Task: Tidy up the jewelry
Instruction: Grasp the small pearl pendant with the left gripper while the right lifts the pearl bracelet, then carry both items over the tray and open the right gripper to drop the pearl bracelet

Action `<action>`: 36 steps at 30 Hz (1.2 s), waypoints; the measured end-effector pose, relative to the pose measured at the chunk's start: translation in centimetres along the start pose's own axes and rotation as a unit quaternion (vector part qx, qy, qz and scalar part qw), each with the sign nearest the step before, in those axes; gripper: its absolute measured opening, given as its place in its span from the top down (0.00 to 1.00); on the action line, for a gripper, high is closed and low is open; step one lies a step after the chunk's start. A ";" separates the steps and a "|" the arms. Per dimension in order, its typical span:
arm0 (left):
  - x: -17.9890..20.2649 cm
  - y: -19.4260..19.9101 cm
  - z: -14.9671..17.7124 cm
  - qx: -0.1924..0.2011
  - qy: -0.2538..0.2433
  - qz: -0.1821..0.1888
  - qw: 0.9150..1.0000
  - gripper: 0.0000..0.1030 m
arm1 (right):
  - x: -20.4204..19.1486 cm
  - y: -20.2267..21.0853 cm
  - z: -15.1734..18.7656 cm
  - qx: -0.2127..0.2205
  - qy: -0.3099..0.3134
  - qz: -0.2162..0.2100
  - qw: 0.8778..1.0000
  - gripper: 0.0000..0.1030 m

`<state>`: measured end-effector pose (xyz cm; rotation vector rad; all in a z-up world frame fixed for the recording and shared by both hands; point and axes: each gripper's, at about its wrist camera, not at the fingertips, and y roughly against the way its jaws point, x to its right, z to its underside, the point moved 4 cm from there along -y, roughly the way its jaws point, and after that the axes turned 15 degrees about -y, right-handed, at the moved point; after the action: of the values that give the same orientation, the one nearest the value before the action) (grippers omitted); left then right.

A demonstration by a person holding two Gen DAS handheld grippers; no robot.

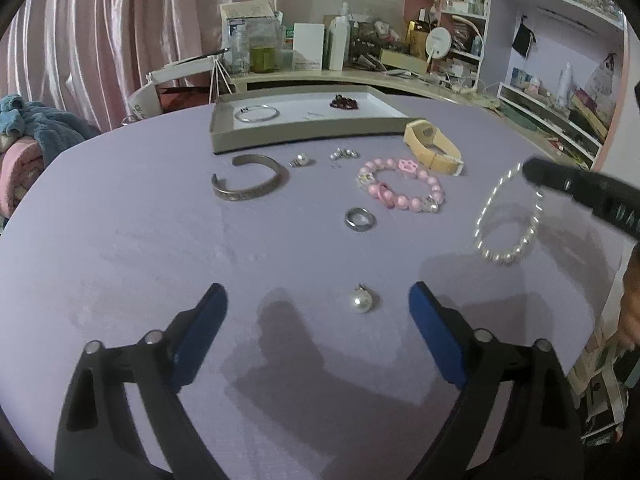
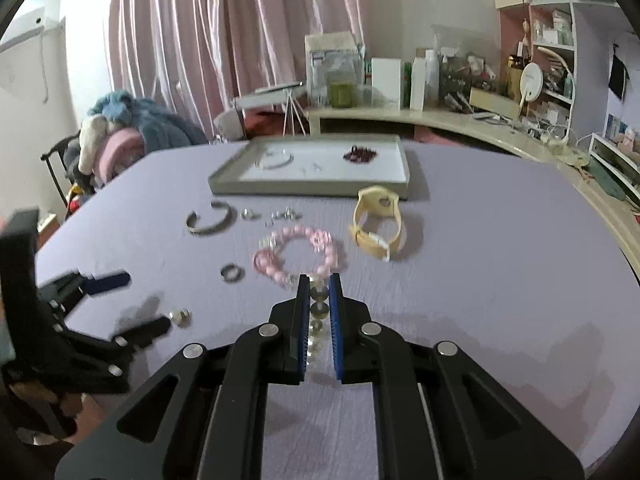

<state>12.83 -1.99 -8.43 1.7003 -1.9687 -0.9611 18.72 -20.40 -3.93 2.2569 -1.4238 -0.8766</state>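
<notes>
I'm gripping the pearl bracelet in my right claw, left claw open; dangling loop risks slipping.

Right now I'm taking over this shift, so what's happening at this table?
A person is sorting jewelry into a tray. The right gripper is shut on a pearl bracelet, lifted off the table. The left gripper is open, with a pearl pendant between its fingers. A pink bracelet and ring still lie outside.

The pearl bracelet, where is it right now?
The pearl bracelet hangs from the right gripper, lifted above the table, right of the pink bead bracelet.
</notes>
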 end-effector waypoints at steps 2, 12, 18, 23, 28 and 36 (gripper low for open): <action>0.3 -0.5 0.0 -0.008 0.000 0.001 1.000 0.19 | 0.1 0.2 -0.4 0.005 -0.003 -0.002 1.000 0.90; 1.6 -1.8 -0.3 -0.018 -0.002 0.002 1.000 0.46 | 0.5 0.0 -0.8 0.004 -0.013 -0.005 1.000 0.90; 1.9 -1.6 -0.3 -0.016 -0.006 -0.004 1.000 0.87 | 0.3 0.1 -0.9 0.002 -0.015 -0.011 1.000 0.90; 1.3 -1.3 -0.1 -0.015 0.004 0.002 1.000 0.87 | 0.1 0.4 -1.3 0.006 -0.016 -0.016 1.000 0.90; -0.4 -0.9 -0.5 -0.014 0.022 -0.001 1.000 0.87 | -0.2 0.9 -2.1 0.015 -0.014 -0.019 1.000 0.90; -5.0 1.3 -3.3 0.015 0.040 -0.031 0.999 0.87 | -0.7 1.8 -4.9 0.050 -0.003 -0.016 0.999 0.90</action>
<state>15.14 2.07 -4.38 1.7983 -1.8985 -0.8751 20.42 -20.83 1.04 2.3573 -1.4682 -0.8410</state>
